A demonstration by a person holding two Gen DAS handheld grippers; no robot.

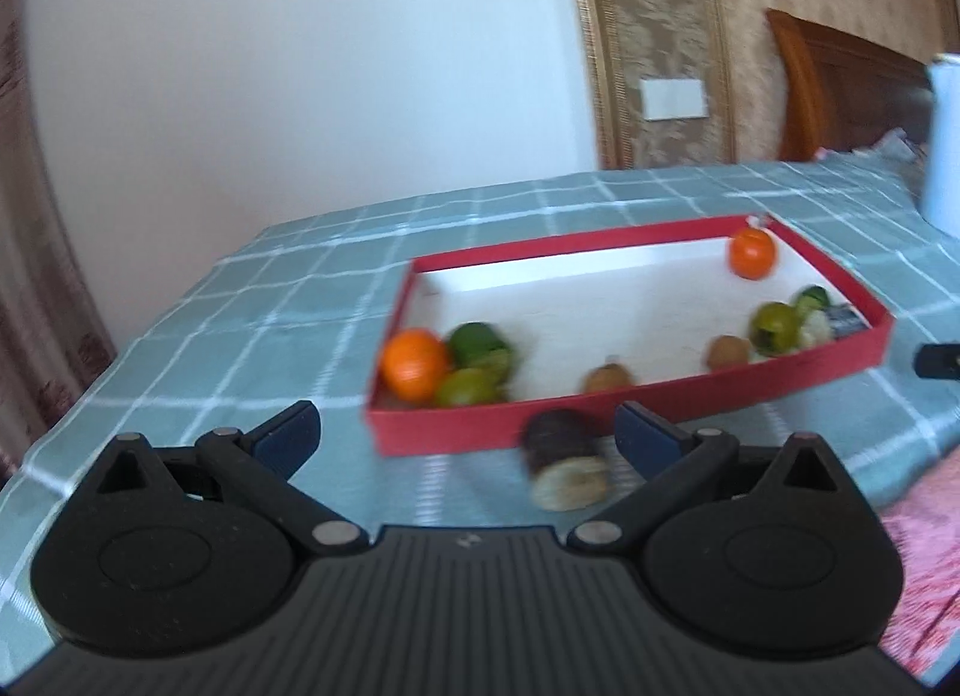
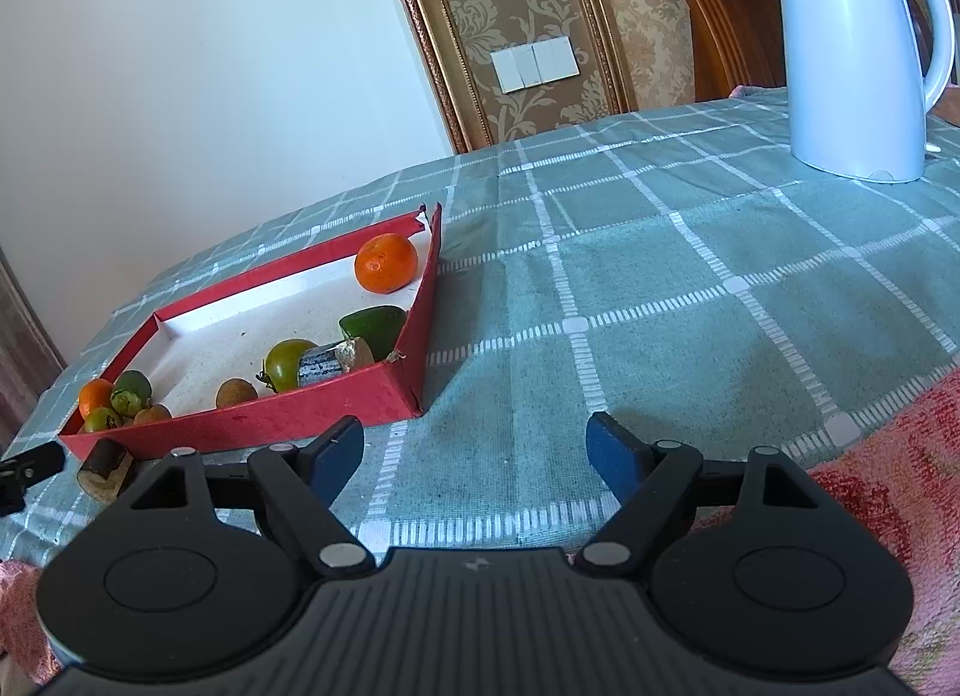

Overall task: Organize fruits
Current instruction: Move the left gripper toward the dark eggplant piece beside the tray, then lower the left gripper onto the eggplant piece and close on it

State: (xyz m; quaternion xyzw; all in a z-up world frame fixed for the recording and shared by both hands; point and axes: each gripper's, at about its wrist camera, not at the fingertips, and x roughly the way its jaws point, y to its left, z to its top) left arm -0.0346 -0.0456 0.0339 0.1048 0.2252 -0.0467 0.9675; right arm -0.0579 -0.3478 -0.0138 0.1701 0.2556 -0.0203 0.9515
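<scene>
A shallow red tray (image 1: pixel 660 402) with a white floor sits on the checked green tablecloth. It holds two oranges (image 1: pixel 414 366) (image 1: pixel 751 255), several green fruits (image 1: pixel 480 345) and small brown fruits (image 1: pixel 607 378). A short dark-skinned cane piece (image 1: pixel 567 465) lies on the cloth just outside the tray's front wall, between the fingers of my open left gripper (image 1: pixel 468 438) and untouched by them. My right gripper (image 2: pixel 474 456) stands open over bare cloth, right of the tray (image 2: pixel 270 420). The right wrist view shows the orange (image 2: pixel 386 263) at the far corner and another cane piece (image 2: pixel 330 360) inside.
A white electric kettle (image 2: pixel 858 48) stands at the back right of the table. Pink patterned fabric (image 2: pixel 900 486) lies along the near right edge. A wall, a gilt frame and a wooden headboard stand behind the table. The cloth (image 2: pixel 660 288) between tray and kettle is bare.
</scene>
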